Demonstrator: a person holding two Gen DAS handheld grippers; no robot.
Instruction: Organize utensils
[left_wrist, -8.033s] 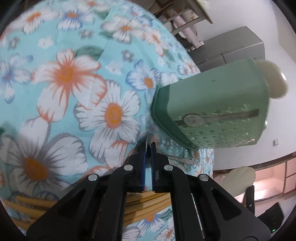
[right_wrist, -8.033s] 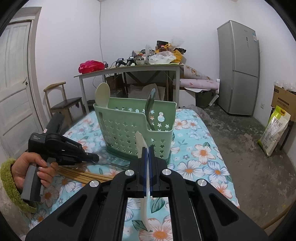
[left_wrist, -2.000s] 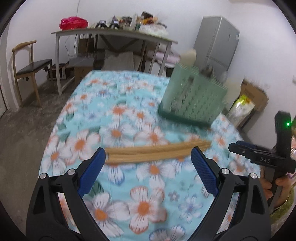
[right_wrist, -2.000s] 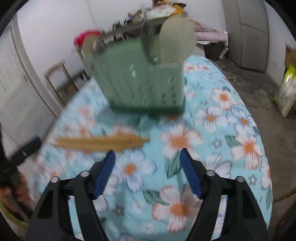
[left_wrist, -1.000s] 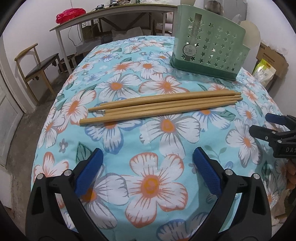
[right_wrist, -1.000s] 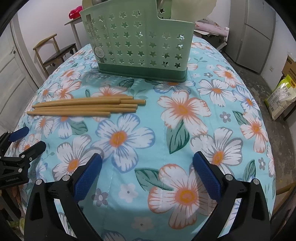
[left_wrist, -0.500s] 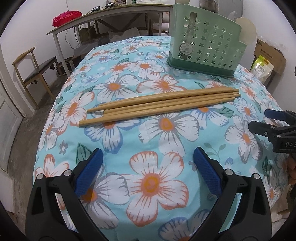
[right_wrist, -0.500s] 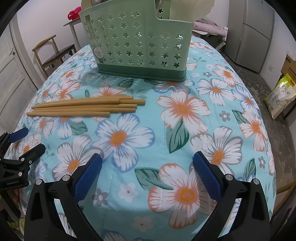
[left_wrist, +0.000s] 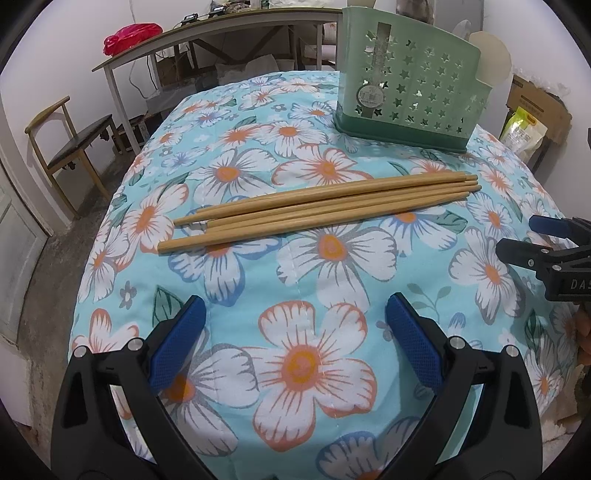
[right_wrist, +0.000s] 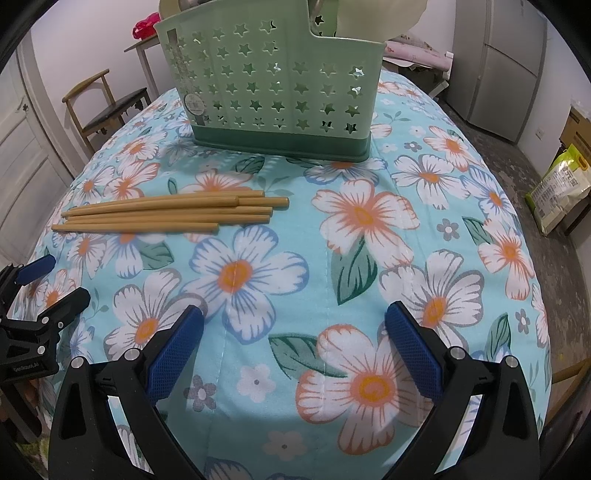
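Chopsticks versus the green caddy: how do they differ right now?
The chopsticks lie flat in a loose bundle on the floral cloth; the green caddy stands upright. The chopsticks are plain tan wood; the caddy is plastic pierced with star holes. Both rest on the cloth, apart, untouched by either gripper.

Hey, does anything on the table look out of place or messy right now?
Only the wooden chopsticks: they lie loose in a bundle on the floral tablecloth, ends uneven, in front of the green utensil caddy rather than in it. The caddy stands upright; nothing looks spilled or damaged.
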